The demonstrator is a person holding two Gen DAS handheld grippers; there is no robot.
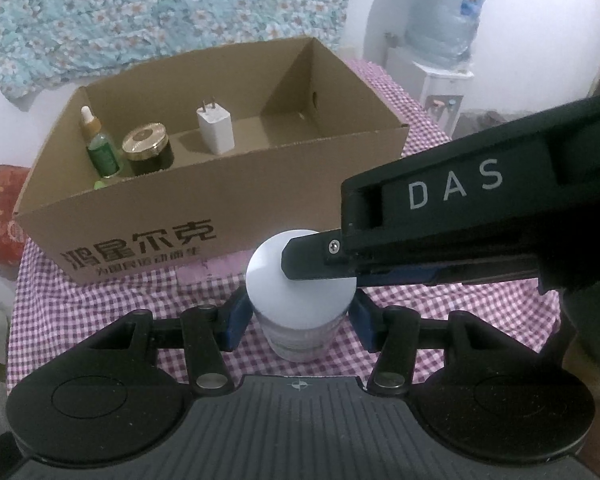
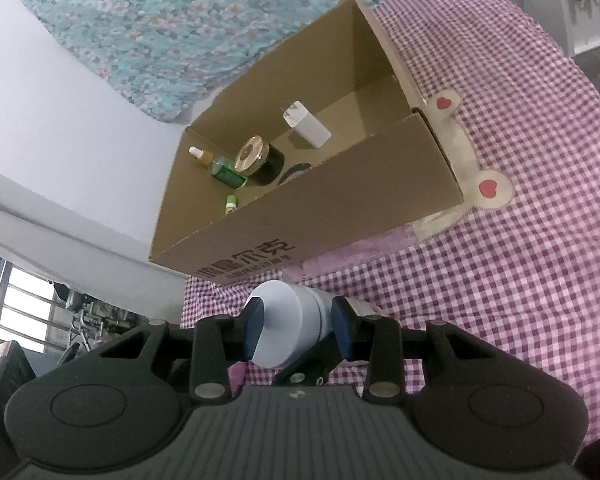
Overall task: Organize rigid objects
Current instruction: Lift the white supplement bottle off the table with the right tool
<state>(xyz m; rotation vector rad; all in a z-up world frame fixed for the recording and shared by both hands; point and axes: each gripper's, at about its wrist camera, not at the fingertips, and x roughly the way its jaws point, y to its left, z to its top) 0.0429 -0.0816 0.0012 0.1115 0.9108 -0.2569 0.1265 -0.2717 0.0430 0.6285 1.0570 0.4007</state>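
A purple-and-white checked cloth [image 1: 460, 312] covers the table. On it, at the far side, stands an open brown corrugated cardboard box [image 1: 236, 196] with black Chinese characters printed on its near wall. Inside at the left stand a green glass dropper bottle [image 1: 100, 148], a dark round jar with a gold lid [image 1: 148, 148] and, further right, a white rectangular plug charger [image 1: 215, 128]. Just near the box, a white cylindrical plastic jar with a smooth flat lid [image 1: 300, 280] is clenched from both sides by the left gripper [image 1: 298, 320], blue pads on its body. The right gripper [image 2: 298, 326], marked "DAS", clasps the lid.
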